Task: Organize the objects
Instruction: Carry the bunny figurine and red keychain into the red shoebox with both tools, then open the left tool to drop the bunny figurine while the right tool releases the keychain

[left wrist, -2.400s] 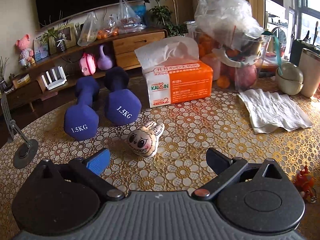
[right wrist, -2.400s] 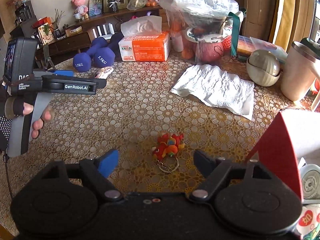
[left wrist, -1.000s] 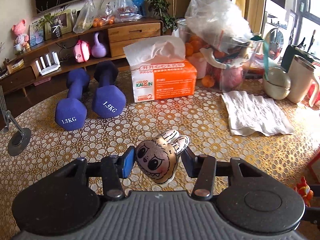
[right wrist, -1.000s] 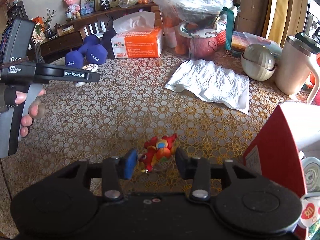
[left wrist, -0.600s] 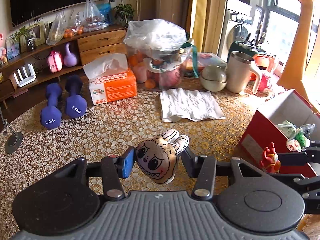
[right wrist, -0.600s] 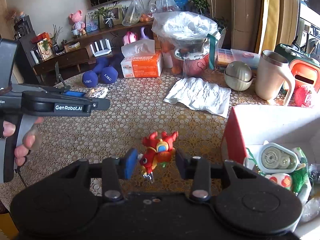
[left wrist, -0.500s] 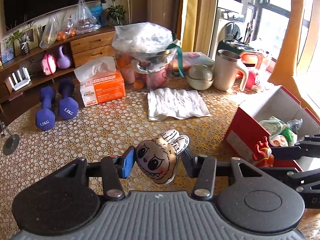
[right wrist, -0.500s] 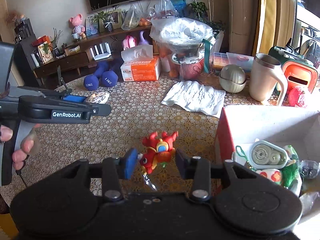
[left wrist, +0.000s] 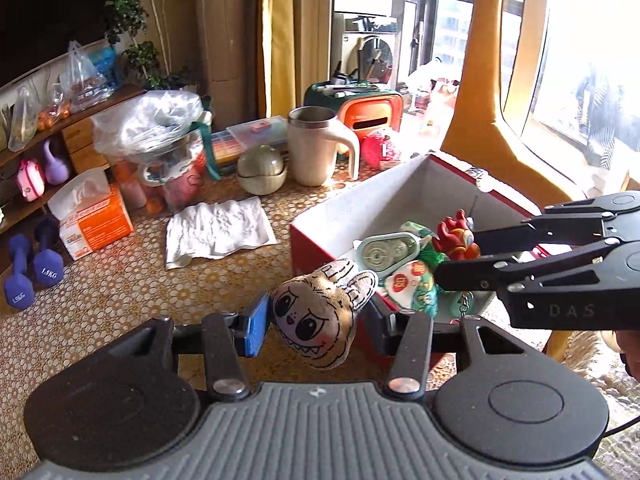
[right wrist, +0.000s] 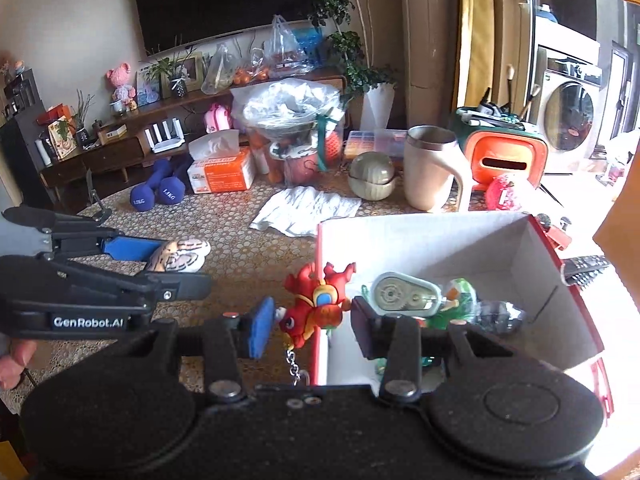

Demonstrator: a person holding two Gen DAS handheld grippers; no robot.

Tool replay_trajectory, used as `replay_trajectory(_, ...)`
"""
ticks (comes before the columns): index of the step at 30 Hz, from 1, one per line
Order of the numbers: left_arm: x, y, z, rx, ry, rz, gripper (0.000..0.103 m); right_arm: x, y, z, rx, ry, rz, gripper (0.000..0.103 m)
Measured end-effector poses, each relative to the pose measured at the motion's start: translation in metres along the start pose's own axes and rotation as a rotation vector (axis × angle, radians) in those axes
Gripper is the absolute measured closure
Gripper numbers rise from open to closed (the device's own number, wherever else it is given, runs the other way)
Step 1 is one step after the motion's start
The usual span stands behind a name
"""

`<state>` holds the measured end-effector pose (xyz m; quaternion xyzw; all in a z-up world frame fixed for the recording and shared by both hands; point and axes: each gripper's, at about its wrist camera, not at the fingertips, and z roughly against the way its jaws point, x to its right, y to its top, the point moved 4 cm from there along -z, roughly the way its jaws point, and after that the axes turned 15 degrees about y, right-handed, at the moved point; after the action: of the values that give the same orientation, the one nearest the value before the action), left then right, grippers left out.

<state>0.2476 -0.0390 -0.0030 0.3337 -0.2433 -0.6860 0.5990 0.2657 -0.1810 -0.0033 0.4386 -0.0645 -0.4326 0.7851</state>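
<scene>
My left gripper (left wrist: pixel 316 322) is shut on a beige plush monster head (left wrist: pixel 318 320) with rabbit ears, held above the table just in front of the red box (left wrist: pixel 320 248). The right gripper (right wrist: pixel 310 322) is shut on a red dragon keychain (right wrist: pixel 316 304), its chain dangling, over the box's near left wall (right wrist: pixel 320 340). In the left wrist view that gripper (left wrist: pixel 452 256) reaches in from the right with the dragon keychain (left wrist: pixel 456 236) over the box. The left gripper (right wrist: pixel 172 262) with the plush (right wrist: pixel 180 258) shows at the left of the right wrist view. Inside the box (right wrist: pixel 540 264) lie a white tape dispenser (right wrist: pixel 404 294) and small toys.
On the patterned table (left wrist: pixel 120 292) lie a white cloth (left wrist: pixel 218 230), an orange tissue box (left wrist: pixel 94 220), purple dumbbells (left wrist: pixel 32 270), a bagged fruit bowl (left wrist: pixel 160 152), a round lidded bowl (left wrist: pixel 262 168), a beige mug (left wrist: pixel 316 148) and an orange container (left wrist: pixel 372 114). A yellow chair back (left wrist: pixel 480 112) rises behind the box.
Both grippers took hold of their toys off the table, then rose and swung right toward the red box. The box now fills much of both views and the dumbbells have dropped far left.
</scene>
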Motion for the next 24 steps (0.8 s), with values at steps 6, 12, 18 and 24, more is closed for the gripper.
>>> replay_trajectory(6, 0.055, 0.015, -0.005, 0.013, -0.033, -0.067, 0.054, 0.046, 0.001, 0.024, 0.026, -0.071, -0.046, 0.062)
replay_trajectory(12, 0.098, 0.023, -0.032, -0.007, -0.03, -0.129, 0.054, 0.091, 0.004, 0.03, 0.034, -0.152, -0.076, 0.062)
replay_trajectory(18, 0.123, 0.023, -0.068, -0.064, -0.025, -0.157, 0.054, 0.131, 0.001, 0.023, 0.021, -0.201, -0.114, 0.062)
replay_trajectory(24, 0.139, 0.026, -0.098, -0.089, -0.005, -0.185, 0.053, 0.159, 0.002, 0.009, 0.003, -0.214, -0.144, 0.062)
